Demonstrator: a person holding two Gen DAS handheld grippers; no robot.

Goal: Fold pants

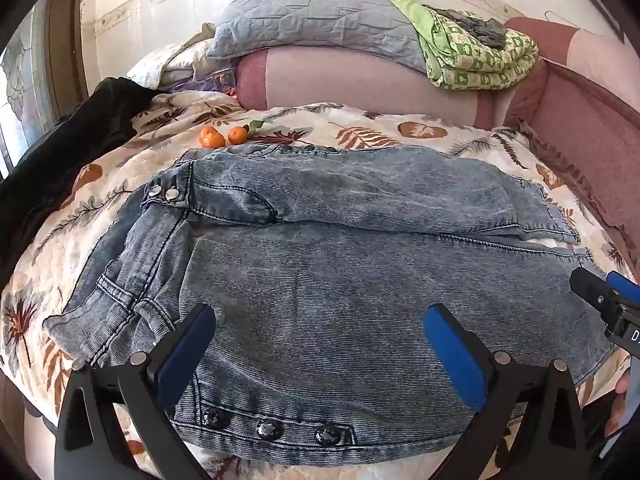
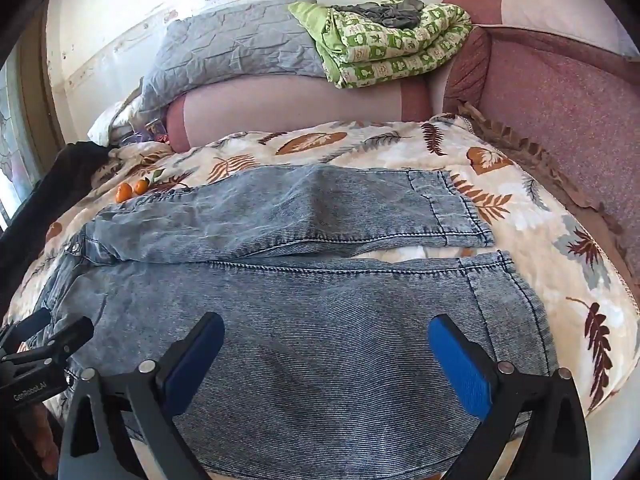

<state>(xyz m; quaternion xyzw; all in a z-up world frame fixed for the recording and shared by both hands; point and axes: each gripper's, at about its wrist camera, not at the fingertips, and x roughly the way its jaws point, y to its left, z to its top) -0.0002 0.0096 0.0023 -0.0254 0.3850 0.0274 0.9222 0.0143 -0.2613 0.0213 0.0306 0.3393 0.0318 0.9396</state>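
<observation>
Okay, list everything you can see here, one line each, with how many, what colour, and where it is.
pants: one pair, washed blue denim, spread flat on the bedspread, legs side by side
bedspread: one, cream with brown and grey leaves, under the pants
oranges: at least two, orange, beyond the waistband
dark garment: one, black, left edge of the bed
grey quilt: one, grey, on the pink bolster
green blanket: one, green and white pattern, folded beside the grey quilt
pink bolster: one, pink, at the head of the bed
left gripper: one, black with blue pads, open over the waist end
right gripper: one, black with blue pads, open over the near leg
</observation>
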